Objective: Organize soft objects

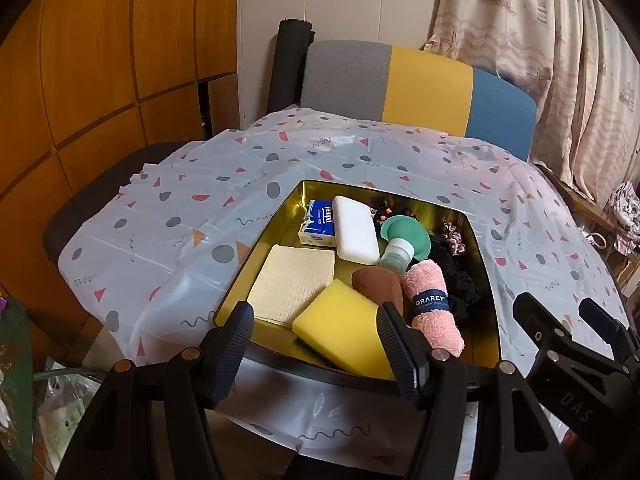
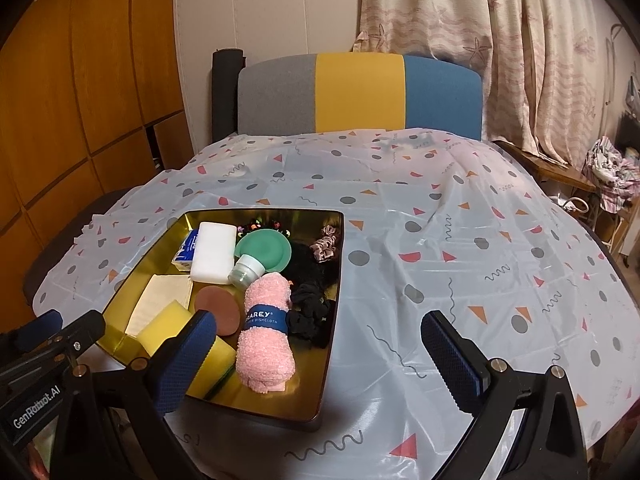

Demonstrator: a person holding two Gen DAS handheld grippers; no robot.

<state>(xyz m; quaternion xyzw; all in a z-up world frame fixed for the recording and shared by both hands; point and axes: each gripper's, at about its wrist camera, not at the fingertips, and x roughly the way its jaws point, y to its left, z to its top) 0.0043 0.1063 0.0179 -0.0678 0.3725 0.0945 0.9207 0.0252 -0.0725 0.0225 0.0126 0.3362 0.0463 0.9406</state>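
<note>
Gold-lined tray [image 2: 338,280] on the worktop [image 2: 440,240] holds a yellow sponge [image 1: 340,326] at 6 o'clock and a pink rolled dishcloth [image 2: 264,336] beside it; left tongs [image 1: 316,338] and right tongs [image 2: 320,356] both gape, released.

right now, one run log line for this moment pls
left gripper: open, empty | right gripper: open, empty | rolled pink towel, yellow foam sponge: in gold tray

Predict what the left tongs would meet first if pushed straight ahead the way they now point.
Probably the yellow sponge at the near end of the gold tray: it lies right between the open left tongs. Depth is unclear, so the tray's near rim might come first.
</note>
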